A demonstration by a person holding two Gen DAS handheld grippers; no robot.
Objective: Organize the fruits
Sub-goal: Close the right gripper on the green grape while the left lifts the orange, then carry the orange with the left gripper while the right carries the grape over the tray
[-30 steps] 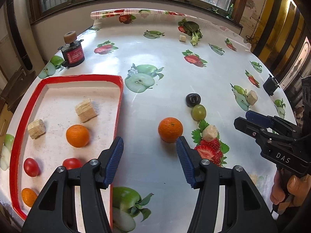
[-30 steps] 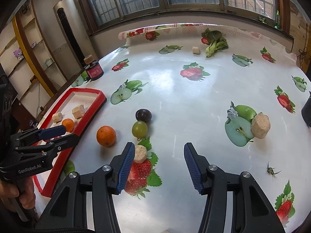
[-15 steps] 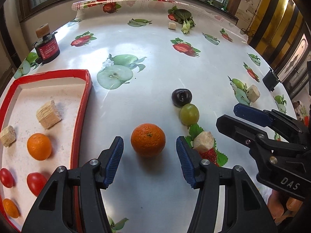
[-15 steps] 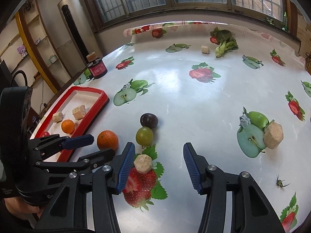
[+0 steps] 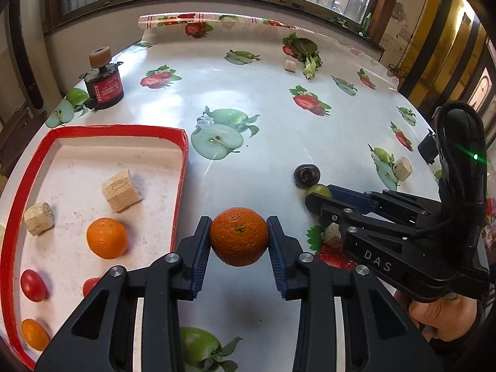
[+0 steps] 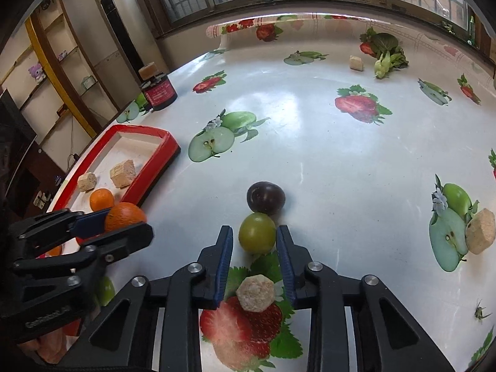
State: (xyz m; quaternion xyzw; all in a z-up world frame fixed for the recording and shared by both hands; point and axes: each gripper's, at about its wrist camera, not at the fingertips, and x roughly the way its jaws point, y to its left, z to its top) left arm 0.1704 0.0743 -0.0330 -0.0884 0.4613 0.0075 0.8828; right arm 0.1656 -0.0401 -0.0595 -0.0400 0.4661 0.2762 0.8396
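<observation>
My left gripper is shut on an orange, held just right of the red tray; it also shows in the right wrist view. My right gripper has its jaws close around a green plum on the table; small gaps show on both sides. A dark plum lies just beyond it, also in the left wrist view. The tray holds another orange, red tomatoes, a small orange fruit and two beige blocks.
A beige hexagonal block lies between my right gripper's fingers, nearer the camera. Another block lies at the right. A dark jar topped by a block stands at the far left. Greens and a small block lie far back.
My left gripper moved onto the orange and closed on it. My right gripper moved forward around the green plum and narrowed its jaws.
</observation>
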